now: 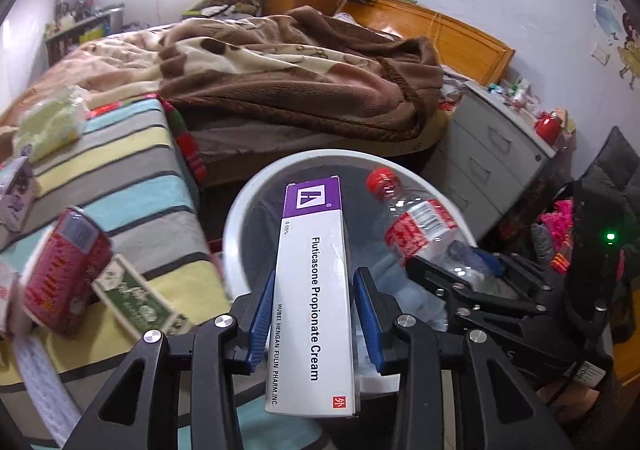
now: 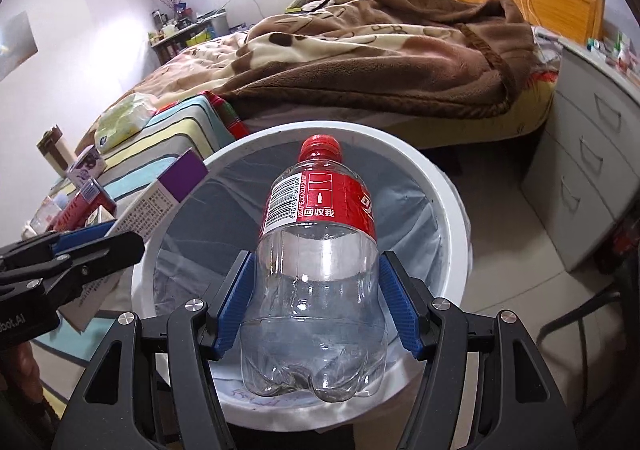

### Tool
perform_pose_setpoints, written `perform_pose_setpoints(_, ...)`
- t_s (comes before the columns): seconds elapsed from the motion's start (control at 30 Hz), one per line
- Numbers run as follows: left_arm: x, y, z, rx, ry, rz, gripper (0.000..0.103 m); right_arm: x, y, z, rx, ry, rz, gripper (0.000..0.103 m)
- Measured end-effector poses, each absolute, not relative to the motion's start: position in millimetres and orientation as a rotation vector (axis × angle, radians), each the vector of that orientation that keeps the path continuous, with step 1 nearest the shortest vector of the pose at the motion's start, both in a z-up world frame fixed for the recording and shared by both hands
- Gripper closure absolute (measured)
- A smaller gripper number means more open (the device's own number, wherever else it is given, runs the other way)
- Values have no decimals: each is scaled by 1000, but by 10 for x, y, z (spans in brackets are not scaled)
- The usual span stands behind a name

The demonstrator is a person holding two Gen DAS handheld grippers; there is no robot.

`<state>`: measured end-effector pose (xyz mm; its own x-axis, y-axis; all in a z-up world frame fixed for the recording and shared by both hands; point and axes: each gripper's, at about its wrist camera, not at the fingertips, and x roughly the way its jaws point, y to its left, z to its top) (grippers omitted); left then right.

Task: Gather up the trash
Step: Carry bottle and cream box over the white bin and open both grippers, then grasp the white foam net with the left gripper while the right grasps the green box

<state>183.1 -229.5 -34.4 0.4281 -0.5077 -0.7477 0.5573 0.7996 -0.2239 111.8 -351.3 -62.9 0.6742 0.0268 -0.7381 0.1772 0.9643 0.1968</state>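
A white-and-purple cream box [image 1: 316, 290] is clamped between the blue pads of the left gripper [image 1: 314, 314], jaws drawn in narrow on its long sides. An empty clear bottle [image 2: 316, 270] with a red cap is gripped by the right gripper [image 2: 318, 302], jaws set wider. Both are held tilted over the mouth of a white bin [image 2: 452, 209] — lined with a grey bag — beside the striped bench [image 1: 132, 185] at the bed's foot, where red and green packets are left lying.
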Motion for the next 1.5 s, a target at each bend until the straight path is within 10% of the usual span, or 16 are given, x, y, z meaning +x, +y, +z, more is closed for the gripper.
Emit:
perform_pose_setpoints(0.27, 1794, -2230, -289, 41, 883, -651, 40, 1039, -3485, -581, 255, 782, -96, 30)
perform_pose_setpoints(1.5, 1494, -29, -447, -181, 881, -313, 39, 1309, -2137, -475, 95, 741, 187, 30)
